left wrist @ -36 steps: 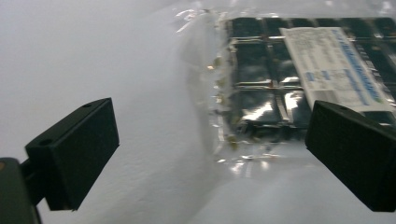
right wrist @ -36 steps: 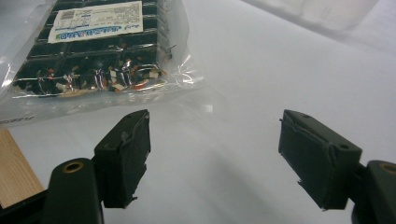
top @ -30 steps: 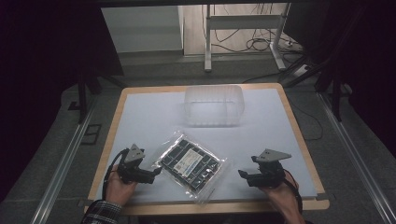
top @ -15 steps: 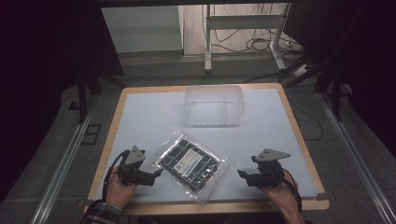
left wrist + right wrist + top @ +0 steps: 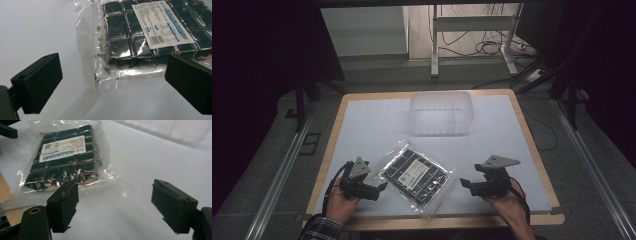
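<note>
- Your left gripper (image 5: 381, 188) has its jaws wide apart and holds nothing; in the left gripper view the sealed edge of the packet (image 5: 140, 37) lies just ahead, between the two jaws, but no pad touches it.
- Your right gripper (image 5: 466, 183) is also well open and empty. In the right gripper view the loose clear film of the packet (image 5: 65, 155) reaches close to one jaw, and I cannot tell if it touches there.
- The packet (image 5: 416, 173) is a clear plastic bag with dark squares and a white label (image 5: 160, 23) inside. It lies flat on the white table (image 5: 512, 140), near your edge, between the two grippers and turned at an angle.
- A clear plastic box (image 5: 442, 112) stands farther back, well apart from the packet.
- Risk, in my judgement: if you close on the thin film only, the slippery plastic may slide out, or the heavy dark part may hang and swing.
- If the jaws come down too steep, the lower pad may push the packet along the smooth table and not go under it.
- The packet's near corner is close to the table edge, so a push toward you could send it off.
- Small flakes (image 5: 103, 45) are loose inside the bag; a hard squeeze on the dark squares could break them more.
</note>
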Tool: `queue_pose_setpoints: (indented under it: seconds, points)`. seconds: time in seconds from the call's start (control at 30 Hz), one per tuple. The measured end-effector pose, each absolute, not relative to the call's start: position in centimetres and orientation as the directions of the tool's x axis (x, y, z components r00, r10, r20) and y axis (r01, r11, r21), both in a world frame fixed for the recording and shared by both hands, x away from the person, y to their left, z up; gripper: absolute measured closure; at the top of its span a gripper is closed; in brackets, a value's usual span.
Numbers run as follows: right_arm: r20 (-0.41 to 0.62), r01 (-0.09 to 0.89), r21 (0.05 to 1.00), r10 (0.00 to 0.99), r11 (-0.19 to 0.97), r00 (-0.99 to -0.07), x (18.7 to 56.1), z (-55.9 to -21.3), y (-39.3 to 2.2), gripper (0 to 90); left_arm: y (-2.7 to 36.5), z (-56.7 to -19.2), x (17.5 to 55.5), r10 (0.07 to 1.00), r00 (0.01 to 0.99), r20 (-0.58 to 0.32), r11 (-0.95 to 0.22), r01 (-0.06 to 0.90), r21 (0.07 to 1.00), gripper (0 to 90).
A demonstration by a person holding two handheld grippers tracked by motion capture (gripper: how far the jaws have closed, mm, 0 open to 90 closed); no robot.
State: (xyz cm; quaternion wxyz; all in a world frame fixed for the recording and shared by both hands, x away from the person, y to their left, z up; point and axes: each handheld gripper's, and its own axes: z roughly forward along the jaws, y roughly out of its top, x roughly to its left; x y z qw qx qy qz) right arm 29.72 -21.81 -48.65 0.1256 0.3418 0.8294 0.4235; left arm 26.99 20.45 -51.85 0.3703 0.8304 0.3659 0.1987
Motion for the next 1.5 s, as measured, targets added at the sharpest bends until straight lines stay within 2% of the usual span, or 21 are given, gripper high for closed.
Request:
queue_pose_setpoints:
  seconds: [0.23,0.43,0.57,0.9,1.1,1.5]
  points:
    - [0.071,0.438,0.796,0.653,0.419,-0.754,29.7,-48.4,-20.6,22.7,20.4,-51.9,27.0,0.756,0.651,0.064,-0.464,0.465,0.754,1.1]
    - [0.083,0.429,0.790,0.617,0.438,-0.783,30.0,-48.6,-19.4,31.5,20.3,-51.9,27.0,0.754,0.653,0.072,-0.470,0.459,0.753,1.1]
    - [0.078,0.413,0.787,0.589,0.459,-0.804,30.0,-48.7,-18.4,41.1,20.3,-51.9,27.0,0.754,0.653,0.073,-0.469,0.458,0.755,1.0]
    - [0.105,0.398,0.739,0.490,0.544,-0.866,29.2,-49.6,-15.3,72.0,20.4,-51.9,27.0,0.755,0.651,0.074,-0.468,0.456,0.757,1.0]
    - [0.106,0.359,0.728,0.422,0.584,-0.900,28.6,-50.0,-13.5,87.4,20.9,-51.7,27.1,0.771,0.635,0.045,-0.426,0.462,0.778,1.2]
    - [0.136,0.320,0.710,0.324,0.627,-0.936,27.5,-51.1,-10.3,89.1,20.8,-51.7,27.1,0.770,0.635,0.054,-0.432,0.458,0.777,1.2]
